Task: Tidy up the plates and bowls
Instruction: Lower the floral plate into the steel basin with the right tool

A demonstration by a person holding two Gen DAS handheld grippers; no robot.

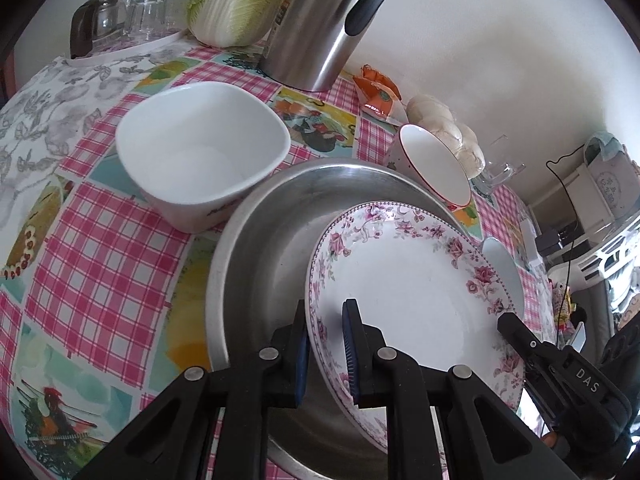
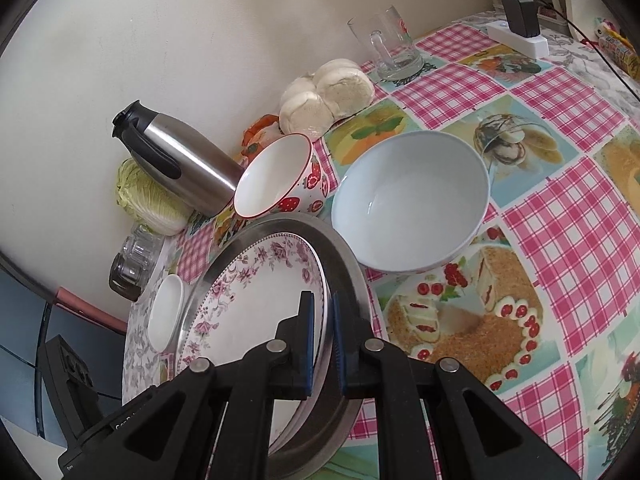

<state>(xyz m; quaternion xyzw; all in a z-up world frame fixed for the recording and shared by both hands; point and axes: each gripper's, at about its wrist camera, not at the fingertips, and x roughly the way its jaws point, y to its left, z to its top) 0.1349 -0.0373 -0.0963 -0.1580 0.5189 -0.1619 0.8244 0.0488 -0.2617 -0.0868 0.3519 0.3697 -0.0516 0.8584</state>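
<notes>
A floral-rimmed white plate (image 1: 408,280) (image 2: 248,304) rests tilted in a round steel pan (image 1: 260,248) (image 2: 344,264). My left gripper (image 1: 326,344) is shut on the plate's near rim. My right gripper (image 2: 320,332) is shut on the opposite rim of the same plate; its finger also shows in the left wrist view (image 1: 516,330). A square white bowl (image 1: 200,152) (image 2: 166,312) stands left of the pan. A strawberry-patterned bowl (image 1: 436,164) (image 2: 280,176) stands behind it. A large pale-blue bowl (image 2: 412,200) (image 1: 504,272) stands on the other side.
A steel thermos jug (image 1: 324,20) (image 2: 180,160), a cabbage (image 1: 240,0), a tray of glasses (image 1: 132,12), a bag of buns (image 2: 332,88), an orange packet (image 1: 376,92) and a glass mug (image 2: 388,44) line the wall. A power strip (image 2: 520,36) lies at the table's far end.
</notes>
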